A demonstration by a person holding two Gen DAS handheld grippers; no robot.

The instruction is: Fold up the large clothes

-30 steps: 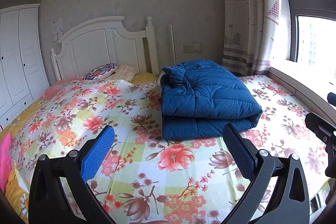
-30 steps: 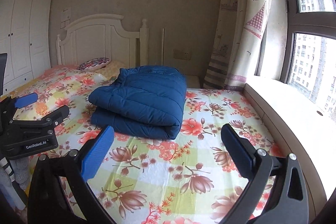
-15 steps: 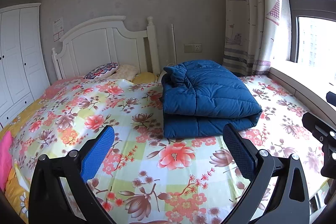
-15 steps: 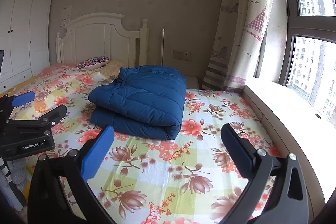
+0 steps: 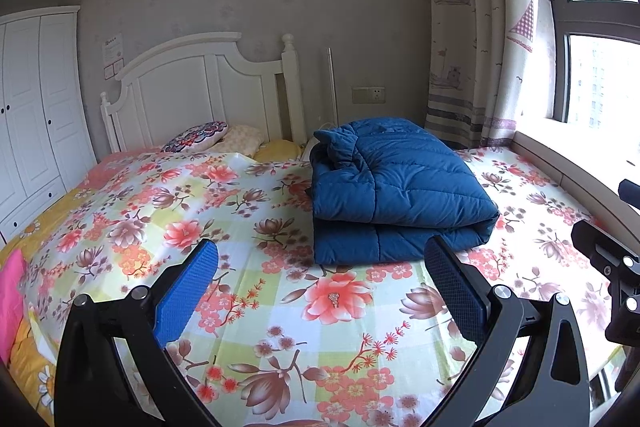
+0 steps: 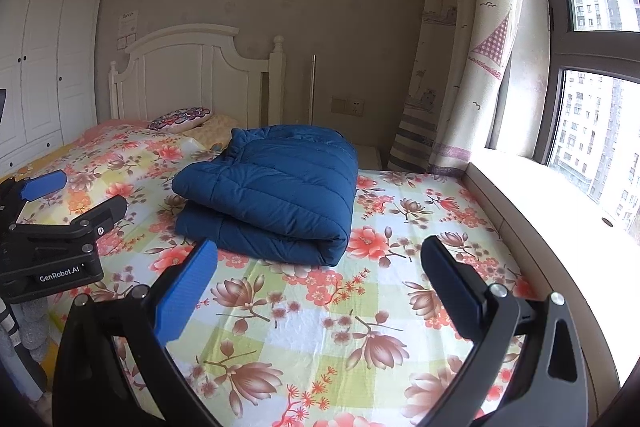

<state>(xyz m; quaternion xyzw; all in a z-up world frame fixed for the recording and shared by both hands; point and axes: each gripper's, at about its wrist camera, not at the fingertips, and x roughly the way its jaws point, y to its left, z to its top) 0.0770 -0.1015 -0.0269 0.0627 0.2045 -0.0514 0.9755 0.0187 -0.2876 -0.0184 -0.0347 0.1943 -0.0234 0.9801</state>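
Observation:
A dark blue quilted jacket (image 5: 394, 193) lies folded into a thick rectangular bundle on the floral bed sheet (image 5: 248, 211), toward the bed's right side. The right wrist view has the same jacket (image 6: 272, 195) at centre. My left gripper (image 5: 320, 259) hovers open above the sheet, short of the bundle, with nothing between its fingers. My right gripper (image 6: 318, 259) is open too, held back from the jacket's near fold, empty. The left gripper's body (image 6: 52, 247) shows at the left of the right wrist view.
A white headboard (image 5: 200, 87) and pillows (image 5: 196, 141) stand at the far end of the bed. White wardrobe doors (image 5: 32, 115) line the left wall. A curtain (image 5: 480, 47) and window sill (image 6: 540, 195) border the bed on the right.
Both grippers have drifted slightly back and upward from the jacket. The folded jacket has not moved. Both stay open.

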